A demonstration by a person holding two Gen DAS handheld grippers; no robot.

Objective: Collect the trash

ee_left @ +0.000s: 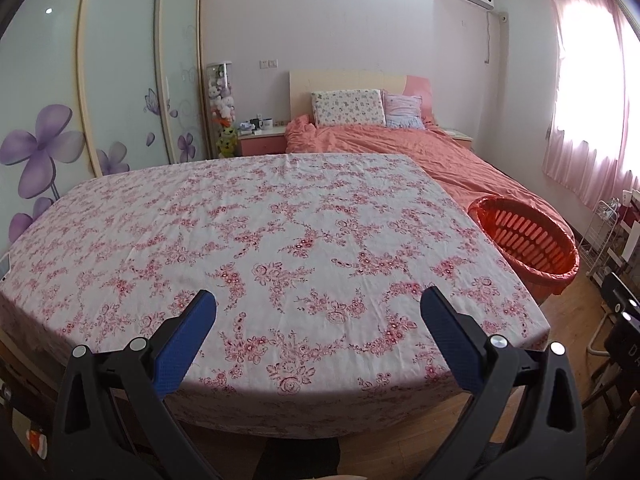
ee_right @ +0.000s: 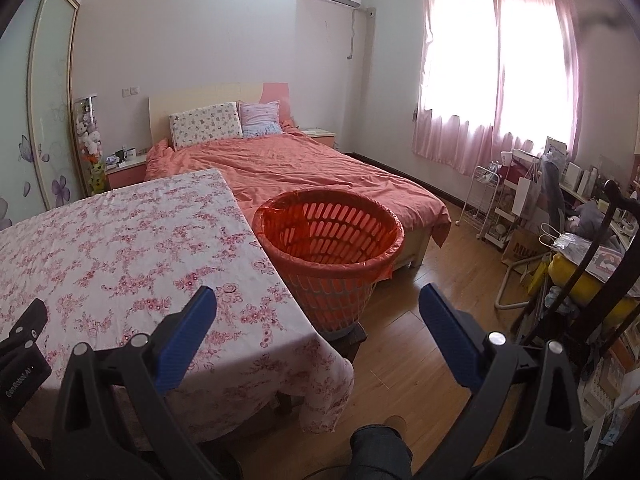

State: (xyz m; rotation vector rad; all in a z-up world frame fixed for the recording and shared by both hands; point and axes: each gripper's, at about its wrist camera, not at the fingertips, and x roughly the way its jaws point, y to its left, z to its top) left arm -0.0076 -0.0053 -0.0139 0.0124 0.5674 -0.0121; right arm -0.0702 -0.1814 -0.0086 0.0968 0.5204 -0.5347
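An orange slatted waste basket (ee_right: 332, 240) lined with an orange bag stands on a low stool at the table's right side; it also shows in the left wrist view as the basket (ee_left: 528, 240) at the right. No trash shows on the floral tablecloth (ee_left: 260, 240). My left gripper (ee_left: 318, 300) hovers open above the table's near edge, nothing between its blue pads. My right gripper (ee_right: 318, 300) is open too, hanging over the table's right corner just short of the basket. The left gripper's black body (ee_right: 20, 344) shows at the left edge of the right wrist view.
A bed (ee_right: 300, 168) with an orange cover lies behind the table and basket. Wooden floor (ee_right: 440, 280) runs to the right. A white wire rack (ee_right: 484, 196), bags and clutter (ee_right: 580, 264) crowd the right wall. A wardrobe (ee_left: 100, 80) with flower doors stands left. A person's knee (ee_right: 376, 448) shows below.
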